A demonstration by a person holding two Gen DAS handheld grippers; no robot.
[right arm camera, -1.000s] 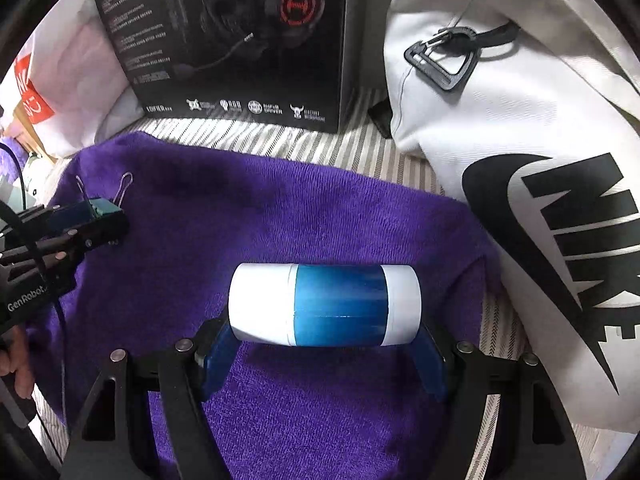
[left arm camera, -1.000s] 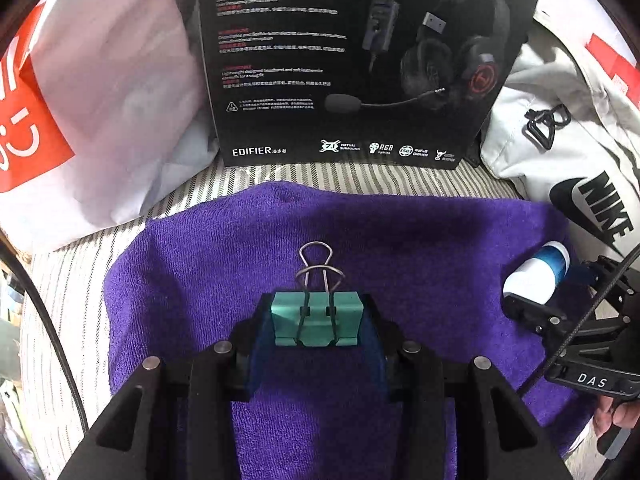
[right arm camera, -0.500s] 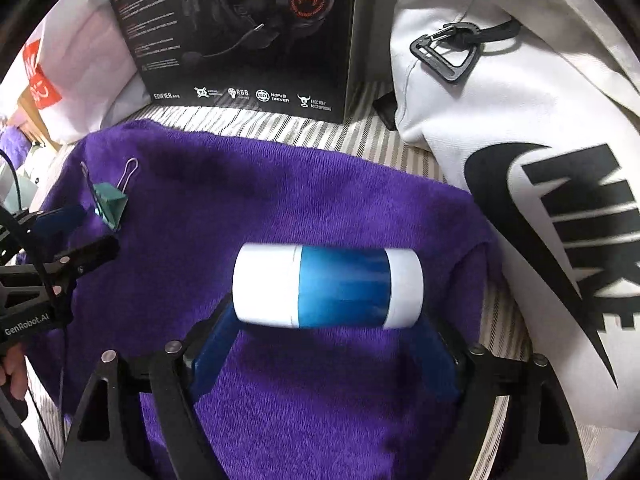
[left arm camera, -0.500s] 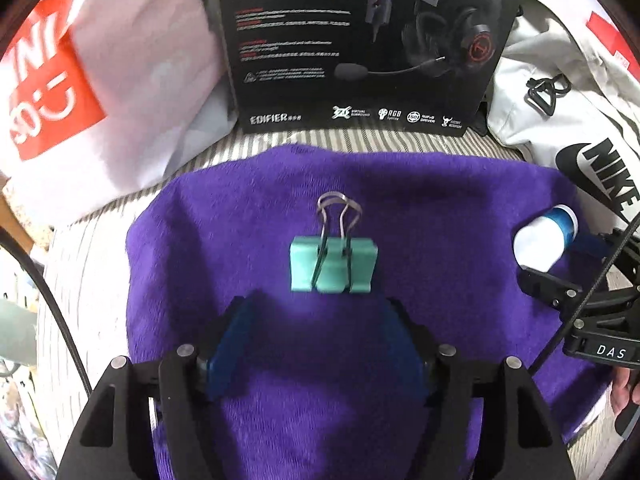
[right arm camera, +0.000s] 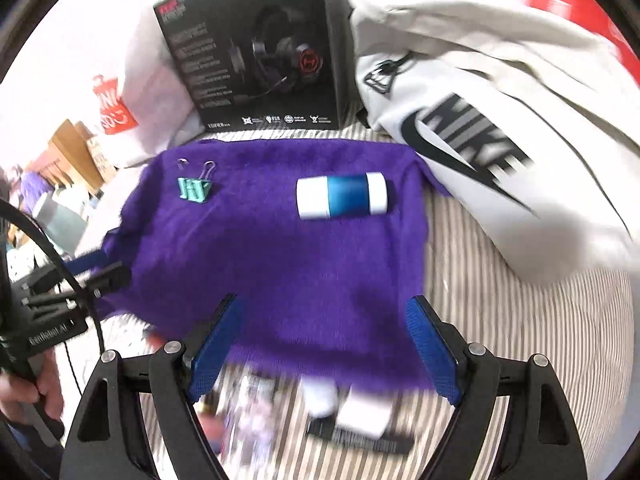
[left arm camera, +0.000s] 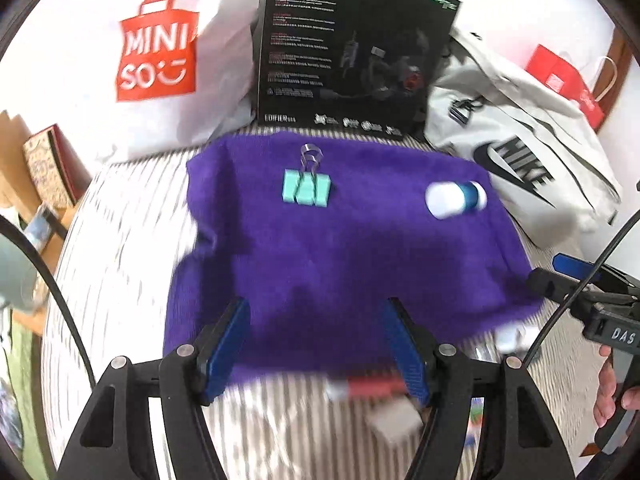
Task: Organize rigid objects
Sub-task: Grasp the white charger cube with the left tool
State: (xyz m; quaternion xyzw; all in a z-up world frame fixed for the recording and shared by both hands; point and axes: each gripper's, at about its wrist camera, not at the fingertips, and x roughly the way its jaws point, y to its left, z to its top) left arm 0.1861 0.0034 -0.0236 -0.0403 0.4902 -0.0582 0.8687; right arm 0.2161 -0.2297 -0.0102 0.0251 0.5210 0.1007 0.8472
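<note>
A teal binder clip (left arm camera: 306, 191) (right arm camera: 193, 189) lies on the far left part of a purple towel (left arm camera: 340, 256) (right arm camera: 280, 256). A white and blue cylinder (left arm camera: 454, 198) (right arm camera: 342, 195) lies on its side on the towel's far right. My left gripper (left arm camera: 316, 344) is open over the towel's near edge, well back from the clip. My right gripper (right arm camera: 322, 348) is open too, over the near edge, back from the cylinder. Each gripper shows at the side of the other's view, the right gripper (left arm camera: 576, 280) and the left gripper (right arm camera: 92, 268).
A black headset box (left arm camera: 348, 52) (right arm camera: 256, 60) stands behind the towel, with a white Miniso bag (left arm camera: 156, 52) to its left and a white Nike bag (left arm camera: 516, 160) (right arm camera: 480, 136) to its right. Blurred small items (left arm camera: 372, 396) (right arm camera: 352, 412) lie on the striped surface (right arm camera: 520, 312) near me.
Both grippers have let go and pulled back toward me. The binder clip and the cylinder now rest free on the towel, farther from the fingers.
</note>
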